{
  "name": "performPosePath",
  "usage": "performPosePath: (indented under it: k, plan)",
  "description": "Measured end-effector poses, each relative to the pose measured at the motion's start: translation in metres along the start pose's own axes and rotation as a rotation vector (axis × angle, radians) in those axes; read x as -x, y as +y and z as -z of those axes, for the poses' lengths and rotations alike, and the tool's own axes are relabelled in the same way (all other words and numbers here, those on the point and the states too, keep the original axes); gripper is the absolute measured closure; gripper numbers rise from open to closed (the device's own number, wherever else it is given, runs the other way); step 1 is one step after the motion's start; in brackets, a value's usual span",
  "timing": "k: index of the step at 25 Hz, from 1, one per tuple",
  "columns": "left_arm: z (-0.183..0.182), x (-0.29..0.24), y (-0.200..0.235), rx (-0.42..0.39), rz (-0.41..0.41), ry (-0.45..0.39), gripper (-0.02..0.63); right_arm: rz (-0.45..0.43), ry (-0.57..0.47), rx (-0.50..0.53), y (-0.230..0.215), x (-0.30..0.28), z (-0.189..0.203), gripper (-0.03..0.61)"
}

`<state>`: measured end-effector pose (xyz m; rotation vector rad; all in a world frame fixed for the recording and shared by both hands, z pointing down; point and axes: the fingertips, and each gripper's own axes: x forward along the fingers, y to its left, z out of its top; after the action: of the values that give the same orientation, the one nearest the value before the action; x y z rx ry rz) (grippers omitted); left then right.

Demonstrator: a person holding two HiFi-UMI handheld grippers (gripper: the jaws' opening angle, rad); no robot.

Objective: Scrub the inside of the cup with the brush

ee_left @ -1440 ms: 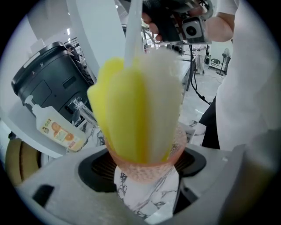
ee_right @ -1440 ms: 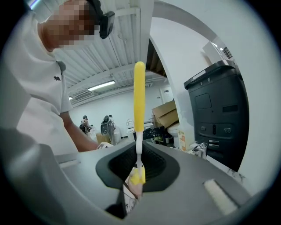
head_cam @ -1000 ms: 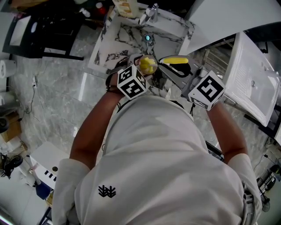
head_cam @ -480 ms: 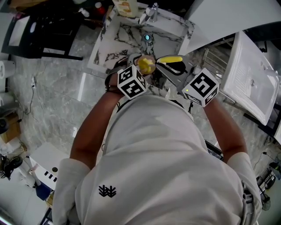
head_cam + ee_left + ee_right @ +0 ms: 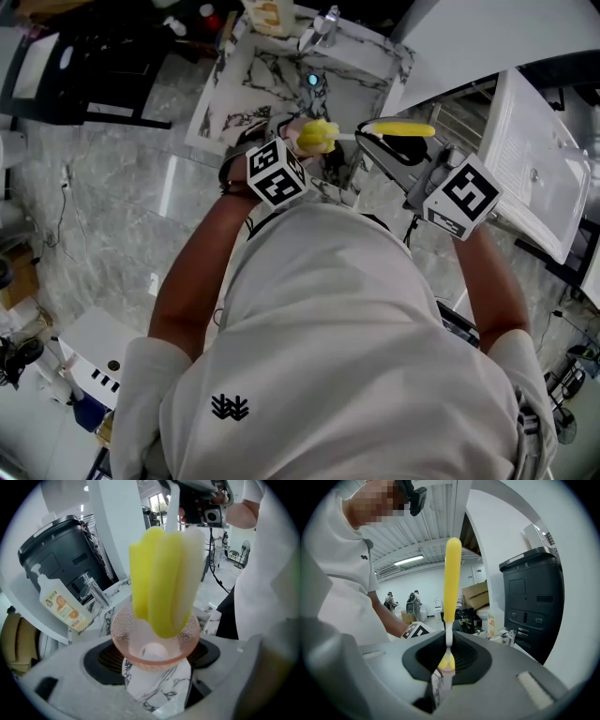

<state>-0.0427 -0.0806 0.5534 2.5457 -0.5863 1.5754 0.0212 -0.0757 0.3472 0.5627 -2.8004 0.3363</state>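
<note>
Both busy scrubbing: left claw (image 5: pixel 157 663) pinches the pink cup (image 5: pixel 125 634), right claw (image 5: pixel 447 668) pinches the brush (image 5: pixel 453 573); push deeper next, I think.

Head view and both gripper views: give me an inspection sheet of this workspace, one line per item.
Surface: veined marble sink counter.
Job's things: pink cup; yellow brush, its sponge head dipped into the cup.
Clutter: soap bottle and faucet by the sink.
Grippers: left gripper shut on the cup; right gripper shut on the brush.
Cables: dark cables hanging beside the person.
Surroundings: black appliance; white panel.
</note>
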Motion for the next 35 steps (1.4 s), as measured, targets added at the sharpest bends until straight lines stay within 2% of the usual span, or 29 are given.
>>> performPosePath:
  k: [10,18,20,30,35]
  plan:
    - [0.003,0.006,0.004,-0.014,-0.002,-0.020,0.238,0.012,-0.021,-0.024,0.010,-0.013,-0.007,0.537]
    - [-0.011,0.011,-0.004,-0.037,0.034,-0.057,0.238,0.040,0.057,0.085,0.024,-0.058,0.017,0.537]
    - [-0.011,0.012,-0.002,-0.029,0.045,-0.060,0.238,0.043,0.072,0.083,0.026,-0.065,0.021,0.537]
    - [0.002,0.012,0.008,-0.114,0.058,-0.068,0.238,0.093,0.034,-0.141,0.025,-0.057,0.027,0.531]
    - [0.011,0.013,0.009,-0.148,0.077,-0.075,0.238,0.139,-0.007,-0.196,0.027,-0.048,0.018,0.532]
